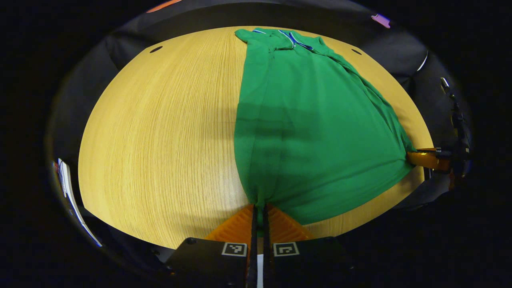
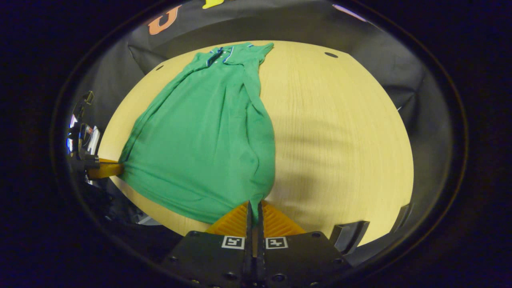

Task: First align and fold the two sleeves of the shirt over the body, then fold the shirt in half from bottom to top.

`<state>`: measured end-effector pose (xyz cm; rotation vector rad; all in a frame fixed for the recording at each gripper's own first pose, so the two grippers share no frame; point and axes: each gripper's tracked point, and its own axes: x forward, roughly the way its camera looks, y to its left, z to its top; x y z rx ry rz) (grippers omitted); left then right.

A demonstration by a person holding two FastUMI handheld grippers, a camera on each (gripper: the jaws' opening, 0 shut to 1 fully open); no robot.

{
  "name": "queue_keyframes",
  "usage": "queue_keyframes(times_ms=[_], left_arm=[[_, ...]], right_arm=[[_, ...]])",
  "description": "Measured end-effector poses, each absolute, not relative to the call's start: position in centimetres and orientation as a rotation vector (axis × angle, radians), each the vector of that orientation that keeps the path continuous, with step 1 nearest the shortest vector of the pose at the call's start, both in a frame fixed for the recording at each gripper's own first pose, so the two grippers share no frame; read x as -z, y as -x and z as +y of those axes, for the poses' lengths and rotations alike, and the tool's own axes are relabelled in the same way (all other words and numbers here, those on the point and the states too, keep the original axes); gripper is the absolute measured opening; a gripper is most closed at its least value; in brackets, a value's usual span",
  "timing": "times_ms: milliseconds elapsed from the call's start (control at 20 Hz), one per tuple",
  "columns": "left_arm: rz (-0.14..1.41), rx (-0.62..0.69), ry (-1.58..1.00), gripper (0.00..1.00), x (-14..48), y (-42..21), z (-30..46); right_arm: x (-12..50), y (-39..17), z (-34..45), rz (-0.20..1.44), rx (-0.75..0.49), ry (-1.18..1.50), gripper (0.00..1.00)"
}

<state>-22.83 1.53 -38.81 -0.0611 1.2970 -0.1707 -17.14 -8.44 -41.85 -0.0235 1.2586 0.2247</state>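
Clamped on one bottom corner of the green shirt, the left gripper sits at its hem. Right gripper pinches the other corner, the shirt stretching away across the wooden surface.

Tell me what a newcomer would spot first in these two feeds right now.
The green shirt lies stretched down the wooden table, its collar at the far end and its sleeves already folded in over the body. Each bottom corner is pinched: the left gripper is shut on the hem corner nearest its camera, and the right gripper is shut on the other corner, so the hem is drawn taut between them.
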Motion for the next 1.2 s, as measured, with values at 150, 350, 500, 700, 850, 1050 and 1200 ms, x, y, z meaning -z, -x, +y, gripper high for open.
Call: queue_keyframes(times_ms=[150, 350, 500, 700, 850, 1050, 1200], left_arm=[[1.313, 0.192, 0.118, 0.09, 38.3, 23.4, 0.7], [1.274, 0.236, 0.142, 0.08, 35.8, 22.8, -0.1], [1.234, 0.258, 0.163, 0.08, 34.3, 21.6, -0.3], [1.124, 0.284, 0.155, 0.07, 30.3, 17.5, -0.4], [1.068, 0.292, 0.133, 0.07, 28.8, 15.1, -0.6], [0.967, 0.31, 0.108, 0.07, 26.1, 11.5, -1.0], [0.908, 0.317, 0.098, 0.07, 24.5, 8.3, -1.4]], right_arm=[[41.4, 16.9, -8.7, 1.243, -0.22, 0.023, 0.02], [39.5, 16.2, -8.9, 1.218, -0.21, -0.027, 0.0], [37.9, 15.0, -9.1, 1.188, -0.191, -0.047, 0.02], [35.5, 12.6, -9.1, 1.134, -0.188, -0.068, 0.0], [33.1, 10.0, -9.2, 1.068, -0.192, -0.068, 0.0], [30.4, 6.3, -9.2, 0.993, -0.174, -0.109, 0.0], [28.1, 3.2, -9.2, 0.928, -0.164, -0.114, 0.0]])
